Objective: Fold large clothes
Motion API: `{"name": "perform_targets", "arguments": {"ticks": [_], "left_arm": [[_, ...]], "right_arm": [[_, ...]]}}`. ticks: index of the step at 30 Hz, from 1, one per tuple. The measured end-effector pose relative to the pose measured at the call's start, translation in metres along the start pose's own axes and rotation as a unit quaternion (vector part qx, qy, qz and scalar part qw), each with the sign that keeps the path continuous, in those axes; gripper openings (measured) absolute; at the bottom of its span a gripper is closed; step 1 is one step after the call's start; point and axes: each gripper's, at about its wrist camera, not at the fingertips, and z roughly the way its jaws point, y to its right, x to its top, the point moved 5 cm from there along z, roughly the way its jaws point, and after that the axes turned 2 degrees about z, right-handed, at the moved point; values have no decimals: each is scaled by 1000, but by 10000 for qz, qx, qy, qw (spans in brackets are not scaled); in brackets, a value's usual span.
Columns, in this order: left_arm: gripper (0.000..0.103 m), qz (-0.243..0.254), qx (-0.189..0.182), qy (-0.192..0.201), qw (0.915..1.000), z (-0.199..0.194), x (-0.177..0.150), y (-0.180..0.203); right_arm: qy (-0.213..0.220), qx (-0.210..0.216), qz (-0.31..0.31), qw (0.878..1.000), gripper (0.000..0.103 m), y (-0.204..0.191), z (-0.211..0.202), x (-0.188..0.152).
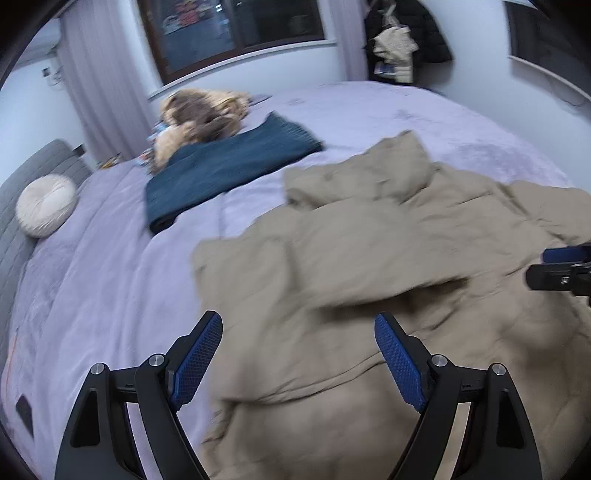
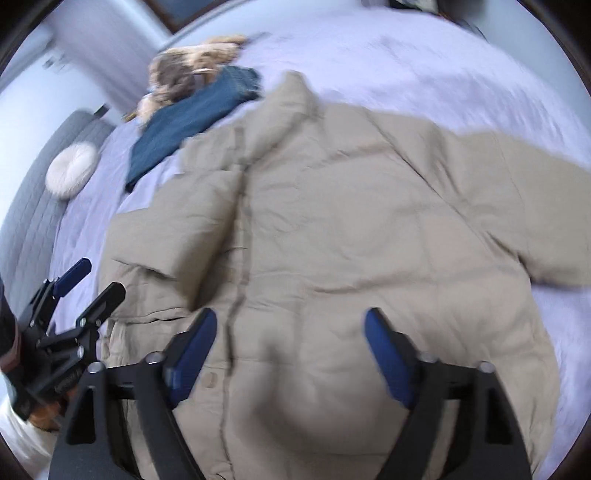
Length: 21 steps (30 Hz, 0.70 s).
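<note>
1. The left hand-held gripper (image 1: pixel 297 325), black with blue textured pads, stands wide apart with nothing between its fingers, above the near left part of the padded beige jacket (image 1: pixel 388 295).
2. The right hand-held gripper (image 2: pixel 290 321) is likewise spread wide and grips nothing; it hangs over the lower front of the jacket, near the closed front placket.
3. The jacket lies front up on the lilac bed cover (image 1: pixel 110 277), collar pointing away; one sleeve is folded in across the chest, the other stretches out to the right side.
4. Only the right wrist view shows the whole jacket (image 2: pixel 351 229) and the outstretched sleeve, plus the left hand-held gripper (image 2: pixel 88 277) from outside, just off the garment's left edge.
5. The left wrist view catches only a tip of the right hand-held gripper (image 1: pixel 561 267) at its right border.
6. Beyond the jacket, apart from it, lies a folded dark blue knitted garment (image 1: pixel 229 166).
7. Touching its far end sits a tan fluffy heap (image 1: pixel 201 114), too blurred to identify.
8. A round cream cushion (image 1: pixel 46 208) rests against the grey padded headboard (image 1: pixel 22 192).
9. Only the left wrist view shows the dark window (image 1: pixel 240 26), pale curtains (image 1: pixel 99 74) and dark coats hanging on the wall (image 1: pixel 406 37).
</note>
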Motion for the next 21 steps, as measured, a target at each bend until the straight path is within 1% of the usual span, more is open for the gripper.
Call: {"name": "perform_targets", "arguments": {"ticks": [1, 2, 3, 4, 6, 7, 8, 9, 10, 11, 12, 13, 15, 16, 17, 18, 19, 20, 21], "left_arm": [[86, -91, 178, -204, 9996, 6, -12, -15], [86, -161, 345, -509, 9980, 15, -27, -30], [86, -169, 420, -738, 9962, 24, -39, -38], [86, -135, 491, -925, 9944, 32, -50, -42], [86, -14, 615, -1211, 9907, 50, -67, -43], [86, -47, 653, -1243, 9901, 57, -69, -43], [86, -209, 716, -1182, 9902, 61, -66, -45], [86, -525, 785, -1090, 9895, 64, -61, -52], [86, -857, 843, -1021, 9875, 66, -59, -61], [86, -1187, 918, -983, 9838, 68, -58, -72], [86, -1483, 983, -984, 9791, 73, -59, -83], [86, -1695, 950, -1012, 9757, 77, -63, -91], [86, -1892, 790, -1049, 9731, 83, -72, -101], [86, -1890, 738, -1028, 9738, 85, -74, -102], [86, -1841, 721, -1009, 9750, 87, -74, -100], [86, -1759, 727, -1001, 9766, 87, -74, -98], [86, -1698, 717, -1015, 9776, 88, -74, -96], [86, -1659, 673, -1047, 9783, 88, -73, -95], [86, -1624, 566, -1087, 9791, 86, -73, -95]], "right_arm": [[-7, -138, -410, 9991, 87, -19, 4, 2], [6, -304, -730, 9969, 87, -35, 10, 4], [28, -482, -1064, 9931, 87, -50, 16, 4], [60, -686, -1471, 9867, 87, -67, 24, 5], [127, -1106, -2200, 9691, 87, -97, 42, 6], [157, -1322, -2545, 9579, 86, -111, 55, 6], [153, -1478, -2747, 9500, 86, -119, 64, 7], [146, -1602, -2896, 9436, 86, -126, 76, 9], [164, -1651, -2935, 9415, 86, -128, 82, 13], [220, -1714, -2853, 9427, 86, -127, 87, 20], [322, -1773, -2666, 9468, 86, -122, 86, 28], [460, -1812, -2325, 9545, 86, -113, 83, 39], [567, -1807, -1362, 9724, 86, -82, 74, 56], [546, -1694, -721, 9814, 86, -58, 70, 60], [501, -1517, -246, 9869, 86, -41, 69, 61], [413, -1120, 376, 9921, 85, -19, 70, 58], [302, -773, 862, 9928, 85, -3, 74, 53], [126, -450, 1399, 9891, 84, 14, 80, 46], [16, -192, 1900, 9816, 77, 29, 83, 38]]}}
